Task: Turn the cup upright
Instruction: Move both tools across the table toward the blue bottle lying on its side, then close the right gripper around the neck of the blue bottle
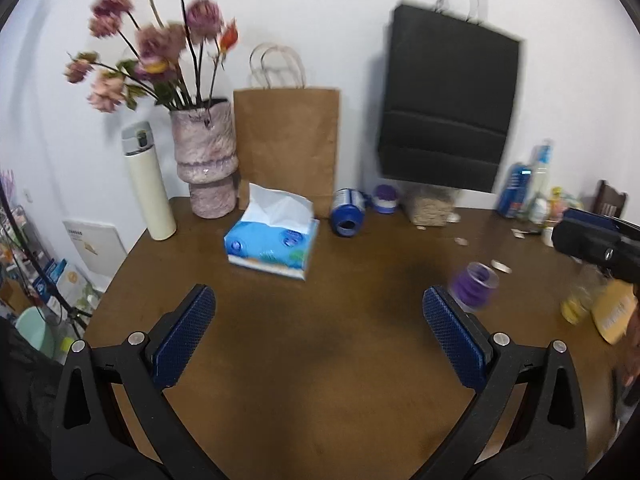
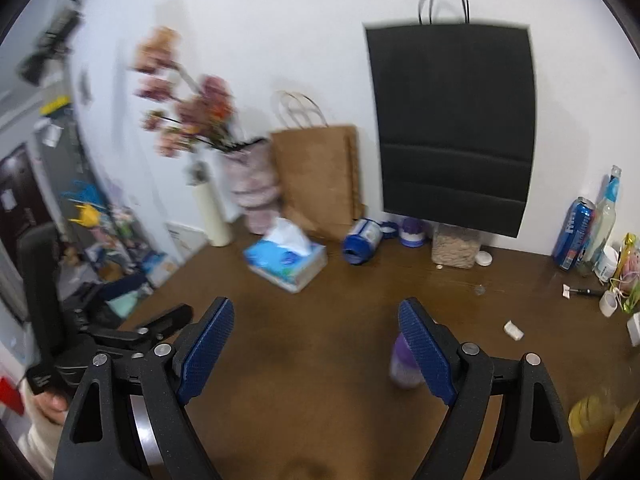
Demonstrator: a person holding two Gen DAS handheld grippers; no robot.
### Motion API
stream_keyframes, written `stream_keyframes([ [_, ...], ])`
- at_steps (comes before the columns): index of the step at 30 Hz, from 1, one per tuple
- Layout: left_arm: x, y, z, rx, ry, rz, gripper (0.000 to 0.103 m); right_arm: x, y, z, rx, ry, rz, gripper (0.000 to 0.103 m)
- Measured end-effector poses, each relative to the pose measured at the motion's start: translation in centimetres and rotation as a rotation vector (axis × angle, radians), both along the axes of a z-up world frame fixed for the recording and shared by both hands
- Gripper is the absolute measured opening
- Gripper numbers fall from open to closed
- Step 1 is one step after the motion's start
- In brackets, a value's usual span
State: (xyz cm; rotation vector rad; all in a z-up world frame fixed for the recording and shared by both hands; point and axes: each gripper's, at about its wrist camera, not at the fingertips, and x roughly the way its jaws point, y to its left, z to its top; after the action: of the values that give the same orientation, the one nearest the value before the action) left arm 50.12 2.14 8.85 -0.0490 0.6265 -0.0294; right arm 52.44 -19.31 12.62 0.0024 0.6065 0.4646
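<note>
A small clear cup with purple inside [image 1: 474, 285] sits on the brown table [image 1: 320, 360], blurred; I cannot tell whether it is upright or tilted. It is just past the right finger of my left gripper [image 1: 319, 294], which is open and holds nothing. In the right wrist view the same cup [image 2: 400, 368] is partly hidden behind the right finger of my right gripper [image 2: 316, 306], also open and bare. A blue cup [image 1: 346, 212] lies on its side at the back, mouth towards me, and it shows in the right wrist view too [image 2: 362, 245].
A tissue box [image 1: 272, 244], a flower vase [image 1: 206, 160], a cream flask [image 1: 148, 184], a brown bag [image 1: 286, 148] and a black bag [image 1: 448, 100] line the back. Bottles and a can [image 2: 576, 236] crowd the right side. A yellow item [image 1: 576, 304] lies near the right edge.
</note>
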Motion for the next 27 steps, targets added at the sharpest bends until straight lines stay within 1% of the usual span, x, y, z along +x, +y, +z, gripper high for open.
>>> stream_keyframes([
  [1, 2.5, 0.3, -0.5, 0.001, 0.018, 0.016, 0.103, 2.0, 0.6, -0.6, -0.025, 0.019, -0.015, 0.089],
  [2, 4.1, 0.6, -0.9, 0.000, 0.033, 0.021, 0.103, 4.6, 1.4, -1.4, -0.036, 0.046, -0.024, 0.089],
  [3, 6.3, 1.0, -1.6, -0.020, 0.063, 0.025, 0.103, 6.0, 1.5, -1.9, -0.032, 0.066, -0.022, 0.089],
  [5, 9.6, 1.8, -2.7, -0.075, 0.097, 0.019, 0.103, 10.1, 2.4, -3.6, -0.012, 0.134, -0.020, 0.089],
  [6, 11.4, 2.2, -3.5, -0.079, 0.107, 0.015, 0.103, 11.6, 2.6, -4.3, -0.006, 0.155, -0.034, 0.089],
  [7, 12.8, 2.4, -4.2, -0.058, 0.106, 0.017, 0.103, 13.9, 3.0, -5.3, 0.008, 0.189, -0.047, 0.089],
  [10, 16.0, 3.1, -6.3, 0.040, 0.111, 0.077, 0.103, 18.1, 3.9, -7.0, 0.027, 0.244, -0.070, 0.089],
  [11, 16.7, 3.5, -6.9, 0.026, 0.118, 0.079, 0.103, 19.6, 4.5, -7.8, 0.025, 0.262, -0.065, 0.089],
  [12, 17.8, 4.0, -7.6, -0.029, 0.139, 0.073, 0.103, 20.7, 5.0, -8.3, 0.028, 0.277, -0.060, 0.088],
  [13, 19.1, 4.4, -8.2, -0.056, 0.181, 0.055, 0.103, 21.8, 5.5, -8.9, 0.031, 0.293, -0.052, 0.087],
  [14, 19.8, 4.6, -8.6, -0.064, 0.207, 0.058, 0.103, 23.2, 6.2, -9.7, 0.033, 0.315, -0.049, 0.084],
  [15, 20.1, 4.8, -9.0, -0.061, 0.207, 0.063, 0.103, 23.8, 6.5, -10.1, 0.033, 0.323, -0.054, 0.079],
  [16, 20.1, 4.8, -9.3, -0.036, 0.183, 0.054, 0.103, 24.7, 7.1, -10.7, 0.024, 0.335, -0.057, 0.074],
  [18, 20.1, 4.9, -10.0, 0.017, 0.182, -0.006, 0.103, 26.5, 8.4, -12.2, -0.016, 0.356, -0.056, 0.073],
  [19, 20.2, 5.0, -10.2, 0.023, 0.183, -0.027, 0.103, 27.0, 8.9, -12.6, -0.030, 0.360, -0.054, 0.073],
  [21, 20.2, 5.5, -10.4, 0.009, 0.188, -0.049, 0.103, 28.2, 9.7, -14.2, -0.063, 0.381, -0.067, 0.073],
  [22, 20.1, 5.9, -10.5, -0.008, 0.190, -0.050, 0.103, 28.9, 10.0, -15.3, -0.061, 0.407, -0.075, 0.073],
  [24, 20.3, 6.8, -10.3, -0.050, 0.191, -0.049, 0.103, 29.9, 10.4, -16.6, -0.067, 0.431, -0.092, 0.074],
  [25, 20.3, 7.1, -10.3, -0.072, 0.190, -0.055, 0.103, 30.3, 10.6, -17.2, -0.081, 0.434, -0.104, 0.074],
  [27, 20.7, 7.0, -10.3, -0.081, 0.186, -0.063, 0.103, 30.9, 10.8, -17.8, -0.076, 0.430, -0.102, 0.074],
])
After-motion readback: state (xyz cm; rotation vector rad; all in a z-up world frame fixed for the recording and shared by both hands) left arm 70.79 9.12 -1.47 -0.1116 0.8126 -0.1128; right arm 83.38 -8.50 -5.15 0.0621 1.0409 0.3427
